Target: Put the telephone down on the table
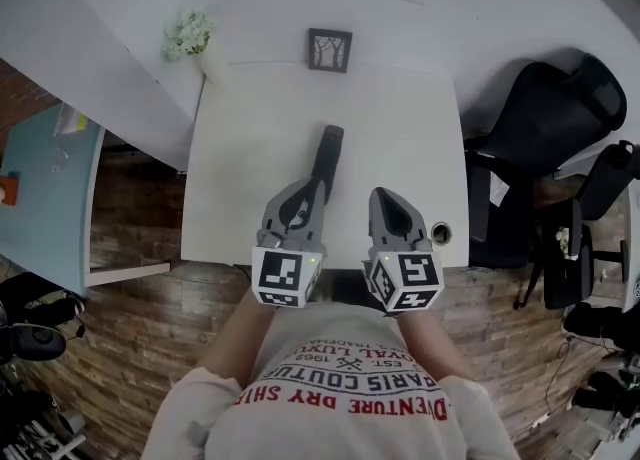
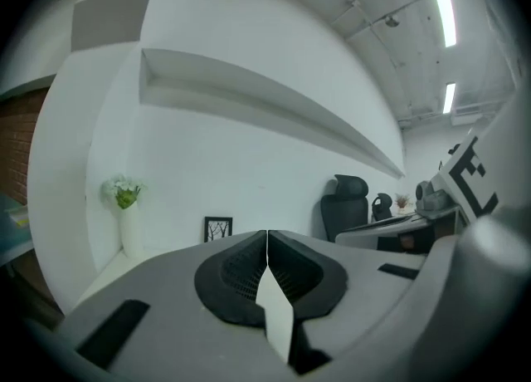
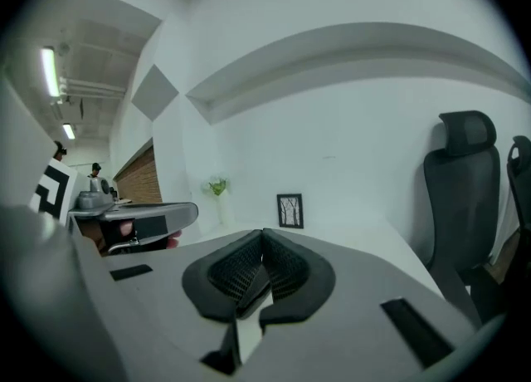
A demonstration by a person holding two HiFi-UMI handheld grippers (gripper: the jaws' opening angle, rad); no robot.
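Black telephone handset point(image 1: 326, 160) lies mid-tabletop point(image 1: 240, 128), lengthwise away from us, nearest our left gripper point(image 1: 308, 188). It and our right gripper point(image 1: 383, 194) are closed, empty.

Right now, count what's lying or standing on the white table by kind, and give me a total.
Telephone: 1
Vase of flowers: 1
Framed picture: 1
Total on the table: 3
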